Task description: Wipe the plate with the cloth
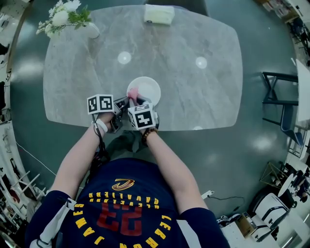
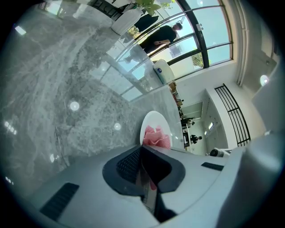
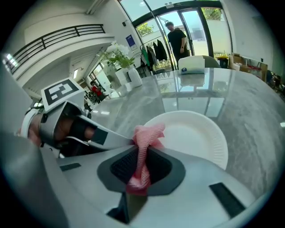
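Observation:
A white plate [image 1: 147, 87] sits near the front edge of the grey marble table [image 1: 193, 97]. A pink mesh cloth [image 1: 133, 92] lies bunched on the plate's left part. My right gripper [image 1: 138, 102] is shut on the cloth [image 3: 147, 136], which runs up between its jaws and hangs over the plate [image 3: 196, 133]. My left gripper [image 1: 127, 100] is shut at the plate's near left rim, with a thin pale edge between its jaws [image 2: 147, 153]. The left gripper view shows the plate [image 2: 151, 122] edge-on with the cloth [image 2: 156, 137] on it. The left gripper [image 3: 111, 139] reaches the rim in the right gripper view.
A vase of white flowers [image 1: 72, 17] stands at the table's far left corner. A pale folded item [image 1: 159, 13] lies at the far edge. A dark chair [image 1: 278, 92] stands on the floor to the right. A person [image 3: 178, 38] stands beyond the glass.

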Demonstrator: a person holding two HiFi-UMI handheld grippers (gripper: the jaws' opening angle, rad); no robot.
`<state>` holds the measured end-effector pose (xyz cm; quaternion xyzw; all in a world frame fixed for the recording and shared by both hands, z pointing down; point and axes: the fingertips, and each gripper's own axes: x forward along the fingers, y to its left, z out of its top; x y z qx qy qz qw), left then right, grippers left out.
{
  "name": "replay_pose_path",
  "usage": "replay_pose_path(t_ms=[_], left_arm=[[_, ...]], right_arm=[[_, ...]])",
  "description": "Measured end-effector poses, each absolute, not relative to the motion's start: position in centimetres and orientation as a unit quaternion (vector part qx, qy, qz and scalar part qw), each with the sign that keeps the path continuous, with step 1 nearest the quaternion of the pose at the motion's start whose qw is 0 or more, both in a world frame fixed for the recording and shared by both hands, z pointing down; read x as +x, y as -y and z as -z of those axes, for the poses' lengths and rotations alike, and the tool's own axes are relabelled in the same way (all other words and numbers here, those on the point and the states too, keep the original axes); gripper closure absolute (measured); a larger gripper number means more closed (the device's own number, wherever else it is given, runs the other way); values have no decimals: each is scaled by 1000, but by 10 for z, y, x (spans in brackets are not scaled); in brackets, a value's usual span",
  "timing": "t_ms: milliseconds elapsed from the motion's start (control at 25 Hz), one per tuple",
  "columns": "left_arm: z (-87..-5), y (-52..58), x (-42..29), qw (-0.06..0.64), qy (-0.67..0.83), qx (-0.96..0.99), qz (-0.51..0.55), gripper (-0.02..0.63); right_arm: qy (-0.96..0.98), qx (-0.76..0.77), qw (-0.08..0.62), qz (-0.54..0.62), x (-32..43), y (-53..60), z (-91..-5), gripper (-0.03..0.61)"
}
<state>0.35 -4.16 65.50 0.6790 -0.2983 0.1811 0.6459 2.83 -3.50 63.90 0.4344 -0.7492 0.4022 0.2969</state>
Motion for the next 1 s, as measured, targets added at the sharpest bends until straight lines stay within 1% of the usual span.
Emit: replay_pose_path(t_ms=[160, 320, 520, 800, 880, 1000], left_arm=[[-654, 40, 6, 645, 300, 680, -175, 609], [-652, 39, 6, 644, 299, 682, -174, 609], [-654, 40, 5, 645, 297, 682, -177, 609], [-656, 40, 5, 645, 300, 681, -176, 609], [-655, 38, 6, 646, 300, 680, -177, 609], [-656, 37, 5, 649, 300, 676, -175, 609]], right_arm=[[749, 433, 306, -398, 36, 32, -643, 532], [733, 459, 320, -387, 68, 31, -643, 532], [705, 498, 313, -396, 119, 31, -643, 532], [670, 555, 283, -403, 164, 34, -631, 532], [670, 563, 259, -409, 162, 32, -622, 532], [693, 541, 236, -414, 128, 27, -612, 532]])
